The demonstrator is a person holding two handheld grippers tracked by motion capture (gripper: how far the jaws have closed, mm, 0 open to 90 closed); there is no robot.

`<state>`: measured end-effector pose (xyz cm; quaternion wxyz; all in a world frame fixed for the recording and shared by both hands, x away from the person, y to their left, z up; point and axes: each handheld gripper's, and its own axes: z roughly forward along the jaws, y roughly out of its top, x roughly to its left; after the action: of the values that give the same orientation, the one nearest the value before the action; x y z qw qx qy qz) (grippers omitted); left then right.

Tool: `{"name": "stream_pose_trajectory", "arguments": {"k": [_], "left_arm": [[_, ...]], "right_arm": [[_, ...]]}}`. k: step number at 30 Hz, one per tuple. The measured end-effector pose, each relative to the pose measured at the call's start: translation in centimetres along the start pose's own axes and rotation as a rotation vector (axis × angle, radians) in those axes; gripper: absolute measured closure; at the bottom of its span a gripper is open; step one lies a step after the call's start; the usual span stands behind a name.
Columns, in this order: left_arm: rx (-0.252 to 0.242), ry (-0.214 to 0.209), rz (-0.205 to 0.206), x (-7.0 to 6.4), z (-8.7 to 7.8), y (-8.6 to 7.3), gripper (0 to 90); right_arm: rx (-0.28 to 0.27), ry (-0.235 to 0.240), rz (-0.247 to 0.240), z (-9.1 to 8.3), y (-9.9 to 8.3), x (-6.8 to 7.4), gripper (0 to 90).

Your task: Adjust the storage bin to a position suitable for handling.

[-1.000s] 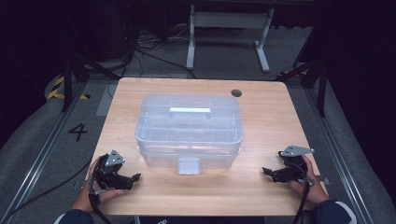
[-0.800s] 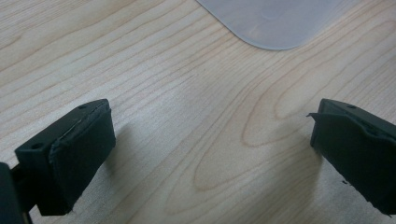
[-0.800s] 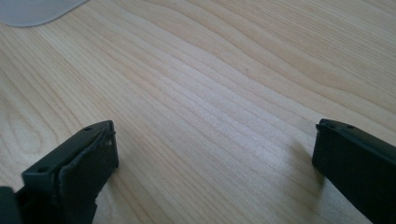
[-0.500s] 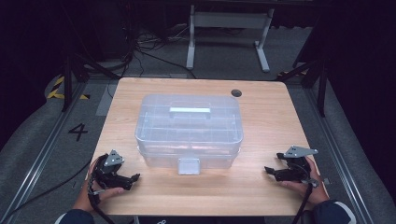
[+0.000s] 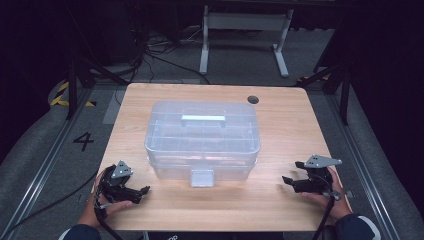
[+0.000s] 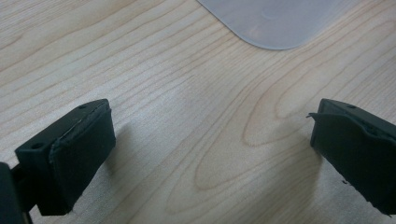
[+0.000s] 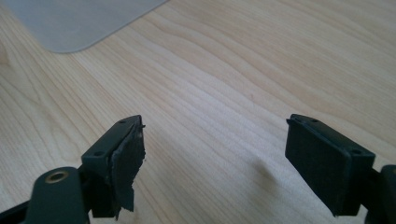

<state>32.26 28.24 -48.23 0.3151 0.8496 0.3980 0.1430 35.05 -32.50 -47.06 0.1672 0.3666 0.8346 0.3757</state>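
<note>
A clear plastic storage box [image 5: 202, 137] with its lid on, a flat handle [image 5: 203, 118] on top and a front latch [image 5: 202, 177] stands in the middle of the wooden table [image 5: 280, 130]. My left gripper [image 5: 141, 192] rests at the front left of the table in a person's hand, open, jaws pointing right toward the box. My right gripper [image 5: 289, 181] sits at the front right, open, jaws pointing left. Bare wood lies between the left gripper [image 6: 210, 135] jaws, with a box corner [image 6: 275, 23] ahead. The right gripper [image 7: 215, 144] also holds nothing, with a box corner [image 7: 79, 23] ahead.
A black round grommet [image 5: 253, 99] sits near the table's far right edge. Beyond the table stand a white metal frame [image 5: 245, 25] and cables on the grey floor. A "4" marking [image 5: 83, 141] lies on the floor to the left.
</note>
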Motion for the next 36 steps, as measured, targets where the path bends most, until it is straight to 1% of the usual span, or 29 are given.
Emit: {"name": "stream_pose_trajectory", "arguments": {"k": [7,9,13,14,15,16,18,20,24,25,28,33,36], "left_arm": [[0.000,0.000,0.000,0.0,0.0,0.0,0.3],[0.000,0.004,0.004,0.0,0.0,0.0,0.4],[0.000,0.004,0.000,0.0,0.0,0.0,0.5],[0.001,0.006,0.003,0.0,0.0,0.0,0.5],[0.001,0.004,-0.003,0.0,0.0,0.0,0.5],[0.001,0.006,0.003,0.0,0.0,0.0,0.5],[0.000,0.004,-0.003,0.0,0.0,0.0,0.5],[0.002,0.006,-0.002,0.0,0.0,0.0,0.5],[0.002,0.008,-0.005,-0.1,0.0,0.0,0.5],[-0.001,0.012,0.002,0.0,0.0,0.0,0.5],[0.000,0.014,0.005,0.0,0.0,0.0,0.5],[0.000,0.015,0.002,0.0,0.0,0.0,0.5],[-0.002,0.014,0.005,0.0,0.0,0.0,0.5]], "right_arm": [[-0.052,-0.001,-0.011,-0.7,1.2,0.2,21.7],[-0.071,-0.014,-0.023,-1.0,2.0,0.2,22.0],[-0.095,-0.023,-0.035,-1.3,3.2,0.3,22.6],[-0.101,-0.024,-0.039,-1.4,3.5,0.3,22.8],[-0.106,-0.022,-0.040,-1.5,3.8,0.4,23.0],[-0.113,-0.022,-0.043,-1.6,4.1,0.4,23.2],[-0.124,-0.029,-0.060,-1.7,4.7,0.6,23.7],[-0.128,-0.024,-0.063,-1.8,5.0,0.6,23.8],[-0.160,-0.020,-0.072,-2.4,6.4,0.6,25.4],[-0.167,-0.020,-0.072,-2.5,6.7,0.6,25.8],[-0.187,-0.026,-0.083,-3.0,7.9,0.5,26.4],[-0.222,-0.026,-0.113,-3.5,10.0,0.7,27.5],[-0.233,-0.031,-0.136,-3.6,11.2,1.0,27.6]]}}
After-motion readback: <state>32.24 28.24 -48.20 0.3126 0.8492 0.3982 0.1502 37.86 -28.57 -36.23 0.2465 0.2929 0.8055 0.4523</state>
